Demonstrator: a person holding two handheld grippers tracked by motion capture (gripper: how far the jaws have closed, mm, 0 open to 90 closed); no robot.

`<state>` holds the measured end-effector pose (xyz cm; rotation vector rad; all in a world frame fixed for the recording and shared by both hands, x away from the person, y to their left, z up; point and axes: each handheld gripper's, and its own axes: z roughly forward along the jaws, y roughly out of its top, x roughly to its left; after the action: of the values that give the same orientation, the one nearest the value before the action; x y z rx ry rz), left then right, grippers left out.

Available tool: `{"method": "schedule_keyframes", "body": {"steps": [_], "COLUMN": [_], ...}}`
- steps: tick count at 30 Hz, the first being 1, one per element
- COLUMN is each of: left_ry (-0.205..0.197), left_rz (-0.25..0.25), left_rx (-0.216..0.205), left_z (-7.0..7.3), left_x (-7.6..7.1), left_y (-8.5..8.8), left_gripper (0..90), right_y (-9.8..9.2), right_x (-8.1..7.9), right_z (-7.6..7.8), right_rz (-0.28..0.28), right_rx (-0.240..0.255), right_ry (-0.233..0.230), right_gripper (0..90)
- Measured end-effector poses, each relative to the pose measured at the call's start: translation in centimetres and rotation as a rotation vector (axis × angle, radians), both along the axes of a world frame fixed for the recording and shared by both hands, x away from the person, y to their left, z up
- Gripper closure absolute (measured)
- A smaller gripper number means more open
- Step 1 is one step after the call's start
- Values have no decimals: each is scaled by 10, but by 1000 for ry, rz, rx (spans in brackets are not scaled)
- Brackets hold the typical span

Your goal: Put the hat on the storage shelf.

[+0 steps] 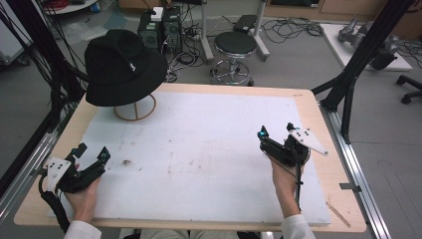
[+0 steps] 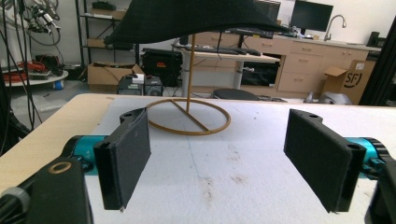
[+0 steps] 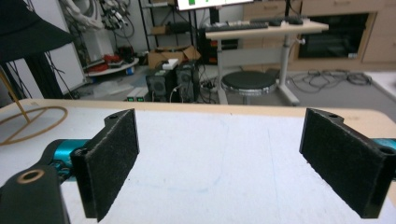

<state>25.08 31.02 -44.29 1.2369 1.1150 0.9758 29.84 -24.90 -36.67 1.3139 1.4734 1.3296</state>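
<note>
A black bucket hat [image 1: 124,67] sits on a thin wooden stand with a ring base [image 1: 135,110] at the far left of the table. In the left gripper view the hat [image 2: 187,18] hangs over the stand's pole [image 2: 190,70], straight ahead of my left gripper [image 2: 219,158]. My left gripper [image 1: 93,151] rests near the front left, open and holding nothing. At the right side of the mat my right gripper [image 1: 276,130] is also open, with nothing between its pads [image 3: 112,154]. The hat's brim [image 3: 23,28] shows at that view's far left.
A white foam mat [image 1: 199,149] covers most of the wooden table [image 1: 328,169], with a small dark speck [image 1: 125,162] near my left gripper. A black stool [image 1: 235,45] and computer boxes [image 1: 159,30] stand beyond the far edge. Black frame struts [image 1: 358,59] rise at the right.
</note>
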Motion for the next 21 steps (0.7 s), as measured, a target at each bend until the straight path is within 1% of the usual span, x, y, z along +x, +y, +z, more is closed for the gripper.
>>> {"method": "schedule_keyframes", "body": {"steps": [1, 2, 5, 6, 7, 8, 9, 10, 11, 12, 13, 17, 18, 20, 21], "left_ry": [0, -1, 1, 1, 1, 0, 2, 2, 1, 1, 3, 2, 2, 2, 1], "left_rz": [-1, -1, -2, -2, -2, -3, -5, -4, -4, -5, -7, -10, -11, -13, -13], "left_rx": [0, 0, 1, 0, 0, 1, 1, 0, 0, 2, 1, 4, 4, 4, 3], "left_z": [0, 0, 0, 0, 0, 0, 0, 0, 0, 0, 0, 0, 0, 0, 0], "left_x": [0, 0, 0, 0, 0, 0, 1, 1, 1, 2, 2, 2, 3, 2, 2], "left_y": [0, 0, 0, 0, 0, 0, 0, -1, -1, -1, -1, -3, -3, -4, -4], "left_gripper": [230, 230, 230, 230, 230, 230, 230, 230, 230, 230, 230, 230, 230, 230, 230], "right_y": [-2, -3, -4, -7, -7, -10, -10, -12, -14, -14, -14, -14, -14, -15, -15], "right_x": [-4, -6, -10, -12, -12, -16, -16, -19, -20, -20, -21, -22, -22, -24, -24], "right_z": [-1, -2, -6, -12, -12, -18, -18, -26, -30, -30, -35, -48, -48, -46, -46], "right_rz": [-7, -17, -29, -42, -42, -49, -49, -62, -64, -64, -68, -69, -69, -71, -71], "right_rx": [1, -1, -9, 2, 2, 13, 13, 8, 0, 0, 3, -16, -16, -19, -19], "right_ry": [-30, -42, -44, -4, -4, -18, -18, -2, -4, -4, 4, 22, 22, 2, 2], "right_gripper": [111, 110, 111, 110, 110, 110, 110, 111, 111, 111, 111, 111, 111, 111, 111]}}
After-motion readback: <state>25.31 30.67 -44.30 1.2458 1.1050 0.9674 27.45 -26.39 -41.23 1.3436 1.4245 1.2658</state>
